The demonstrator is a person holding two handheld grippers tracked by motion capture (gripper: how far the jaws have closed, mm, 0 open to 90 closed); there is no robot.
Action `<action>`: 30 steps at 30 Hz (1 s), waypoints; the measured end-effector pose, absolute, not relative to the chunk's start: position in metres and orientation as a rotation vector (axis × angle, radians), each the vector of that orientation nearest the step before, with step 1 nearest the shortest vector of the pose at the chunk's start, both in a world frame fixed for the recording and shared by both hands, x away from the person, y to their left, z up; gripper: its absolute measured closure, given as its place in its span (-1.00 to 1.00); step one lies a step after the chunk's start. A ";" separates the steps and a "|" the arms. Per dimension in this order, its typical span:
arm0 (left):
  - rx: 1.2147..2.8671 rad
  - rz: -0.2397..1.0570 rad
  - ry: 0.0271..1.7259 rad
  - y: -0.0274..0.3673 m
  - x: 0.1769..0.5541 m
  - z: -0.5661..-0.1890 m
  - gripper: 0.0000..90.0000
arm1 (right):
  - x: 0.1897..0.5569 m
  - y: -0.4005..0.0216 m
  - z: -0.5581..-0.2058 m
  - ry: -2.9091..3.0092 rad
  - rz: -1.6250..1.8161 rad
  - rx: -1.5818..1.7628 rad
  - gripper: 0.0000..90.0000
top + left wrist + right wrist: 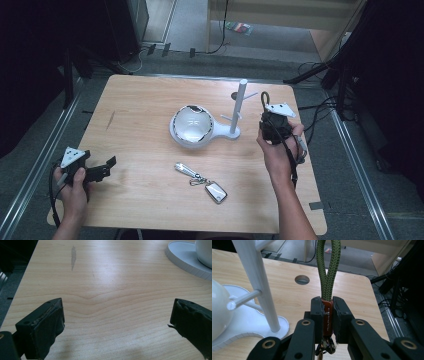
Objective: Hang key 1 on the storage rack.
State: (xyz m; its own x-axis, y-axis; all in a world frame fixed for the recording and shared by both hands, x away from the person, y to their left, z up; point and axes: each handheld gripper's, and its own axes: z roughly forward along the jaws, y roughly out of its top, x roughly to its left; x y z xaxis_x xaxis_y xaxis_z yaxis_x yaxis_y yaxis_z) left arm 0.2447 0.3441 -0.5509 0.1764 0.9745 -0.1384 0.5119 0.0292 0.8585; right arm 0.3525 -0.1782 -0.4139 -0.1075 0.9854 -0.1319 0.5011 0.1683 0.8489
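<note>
Clamped in the right tongs [327,315], seen in the right gripper view: an orange-brown leather tab [327,316] with a green braided cord loop [327,270] rising straight up from it, a few dark metal rings hanging under the tab; small stitching or marks on the leather, too fine to read. In the high view, held up in the air just right of the white peg stand [239,102], loop topmost. Left tongs [102,171] spread wide and gripping nothing, well to the left of the stand and nearer the person, over bare wooden surface [140,195]. Lying flat on the surface in front of the stand: a second key ring with a silver fob [216,192] and a slim metal strip [186,170]; no writing legible on either. Touching the stand's base on its left: a round white dish [192,126] with a shiny domed top. Beyond the stand, a round hole [302,279] in the surface. No brand or label readable anywhere.
</note>
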 end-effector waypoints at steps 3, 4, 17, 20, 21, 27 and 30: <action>1.600 0.684 1.456 0.344 0.245 -0.551 -1.00 | 0.352 -0.175 -0.411 1.716 0.846 1.419 0.80; 1.602 0.685 1.455 0.344 0.245 -0.551 -1.00 | 0.352 -0.175 -0.410 1.716 0.845 1.413 0.80; 1.603 0.681 1.454 0.344 0.245 -0.551 -1.00 | 0.352 -0.165 -0.402 1.723 0.849 1.380 0.80; 1.603 0.681 1.454 0.344 0.245 -0.551 -1.00 | 0.350 -0.162 -0.400 1.726 0.847 1.369 0.80; 1.602 0.681 1.455 0.344 0.245 -0.551 -1.00 | 0.350 -0.161 -0.400 1.728 0.848 1.364 0.80; 1.602 0.681 1.454 0.344 0.245 -0.551 -1.00 | 0.349 -0.155 -0.398 1.743 0.841 1.349 0.80; 1.603 0.682 1.454 0.344 0.245 -0.551 -1.00 | 0.348 -0.153 -0.399 1.748 0.839 1.345 0.80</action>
State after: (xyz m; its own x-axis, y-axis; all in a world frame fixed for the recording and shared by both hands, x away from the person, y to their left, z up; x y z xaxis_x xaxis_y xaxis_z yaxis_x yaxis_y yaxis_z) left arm 0.2447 0.3438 -0.5509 0.1772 0.9739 -0.1420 0.5137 0.0315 0.8574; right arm 0.3484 -0.1527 -0.3987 -0.1541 0.9723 -0.1756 0.4716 0.2285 0.8517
